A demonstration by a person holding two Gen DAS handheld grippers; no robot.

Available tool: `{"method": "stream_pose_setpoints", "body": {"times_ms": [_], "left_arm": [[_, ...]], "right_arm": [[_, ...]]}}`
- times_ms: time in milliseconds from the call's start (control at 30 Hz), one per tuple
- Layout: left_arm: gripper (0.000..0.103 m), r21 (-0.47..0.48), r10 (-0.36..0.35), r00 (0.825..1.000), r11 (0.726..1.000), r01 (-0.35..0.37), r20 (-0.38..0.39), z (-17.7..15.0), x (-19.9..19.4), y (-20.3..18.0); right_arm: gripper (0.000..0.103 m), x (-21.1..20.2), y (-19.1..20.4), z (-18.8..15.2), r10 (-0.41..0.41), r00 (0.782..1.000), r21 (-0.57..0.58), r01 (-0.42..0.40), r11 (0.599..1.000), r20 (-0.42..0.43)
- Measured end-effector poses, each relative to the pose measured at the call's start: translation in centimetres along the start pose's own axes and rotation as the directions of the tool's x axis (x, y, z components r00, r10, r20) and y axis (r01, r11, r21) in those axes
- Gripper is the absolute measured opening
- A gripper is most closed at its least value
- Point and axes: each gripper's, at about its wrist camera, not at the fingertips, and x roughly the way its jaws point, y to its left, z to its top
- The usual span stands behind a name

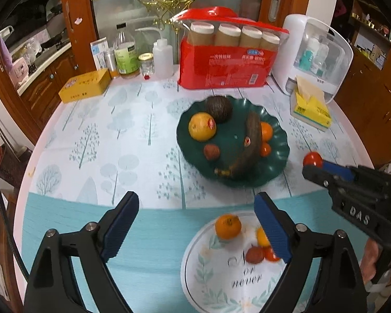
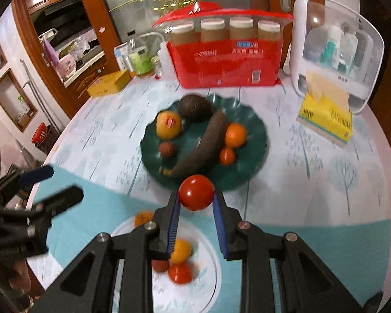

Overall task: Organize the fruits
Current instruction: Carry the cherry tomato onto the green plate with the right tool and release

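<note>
My right gripper (image 2: 196,200) is shut on a red tomato (image 2: 196,192), held above the table between the two plates; it also shows in the left wrist view (image 1: 312,159). My left gripper (image 1: 196,224) is open and empty, above the near edge of the white plate (image 1: 221,287). The white plate (image 2: 208,281) holds an orange (image 1: 228,226), a small yellow-orange fruit (image 2: 180,251), a lychee (image 1: 255,255) and a red tomato (image 2: 180,273). The dark green plate (image 1: 279,156) holds an avocado (image 1: 218,109), a yellow apple (image 1: 202,126), a darkened banana (image 1: 247,146), a lychee and small oranges.
At the table's back stand a red pack of paper cups (image 1: 229,60), a white storage box (image 1: 318,54), a yellow tissue pack (image 1: 311,107), a yellow tin (image 1: 84,85) and several bottles (image 1: 126,52). The round table's edge curves at the left.
</note>
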Motion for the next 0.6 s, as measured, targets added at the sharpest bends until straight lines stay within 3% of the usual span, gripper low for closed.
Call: {"method": "stream_pose_setpoints", "body": {"times_ms": [267, 600], "left_arm": [[0.094, 0.011, 0.052, 0.999, 0.999, -0.052, 0.011, 3.5, 3.3, 0.5], [0.094, -0.019, 0.029, 0.998, 0.999, -0.030, -0.056, 4.5, 8.3, 1.9]], "right_arm": [[0.026, 4.6, 0.4, 5.4, 0.006, 1.000, -0.011, -0.007, 1.000, -0.011], [0.026, 10.4, 0.5, 7.7, 0.006, 0.999, 0.003, -0.006, 1.000, -0.047]]}}
